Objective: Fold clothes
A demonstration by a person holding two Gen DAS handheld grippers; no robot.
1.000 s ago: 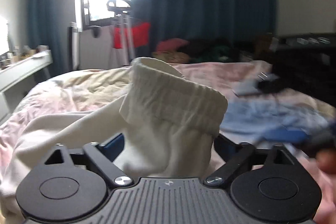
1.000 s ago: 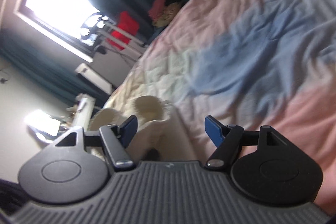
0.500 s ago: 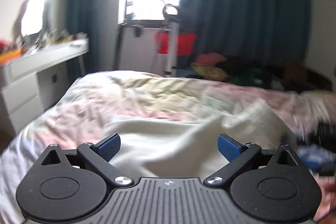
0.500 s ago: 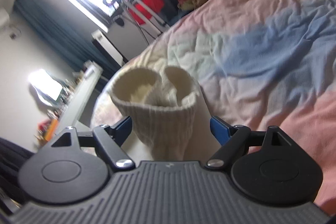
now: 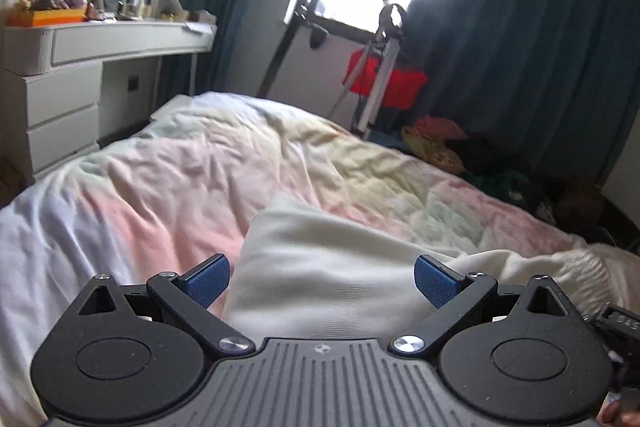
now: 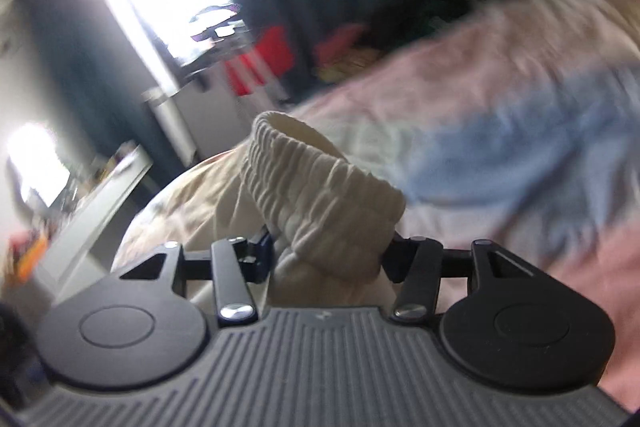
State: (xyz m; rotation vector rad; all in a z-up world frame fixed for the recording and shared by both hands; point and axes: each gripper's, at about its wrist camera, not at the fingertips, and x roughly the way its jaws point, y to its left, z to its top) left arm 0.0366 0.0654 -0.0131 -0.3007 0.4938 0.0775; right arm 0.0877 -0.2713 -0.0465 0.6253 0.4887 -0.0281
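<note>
On the bed: we found the cream garment [image 5: 320, 291] spread over the pastel duvet [image 5: 168, 187], its smooth body just ahead of the left tongs [image 5: 322, 281] and trailing off toward the right edge of that view.
Ribbed cuff: in the right wrist view the gathered, elasticated cuff [image 6: 320, 195] stood up between the two arms of the right tongs [image 6: 328, 255], its open mouth tilted up and to the left.
Right tongs: the jaws were closing with the cuff between them; both sides already met the cloth, so we judged it gripped.
Left tongs: they stood wide open and held nothing; the cream cloth lay below and ahead of them, and we could not tell whether the blue pads [image 5: 208, 277] brushed it.
Long axis: we judged that the garment ran roughly across the left view, from its folded corner near the middle to the bunched ribbing at the far right.
Nearer hand: the right one had the cuff; the left was nearer the plain body.
Hidden or unclear: the right view was badly smeared, its blue pads were buried behind the cuff, and the garment's near edge was cut off by both tool bodies.
Kind of garment: sweatpants or sweatshirt, we could not tell.
</note>
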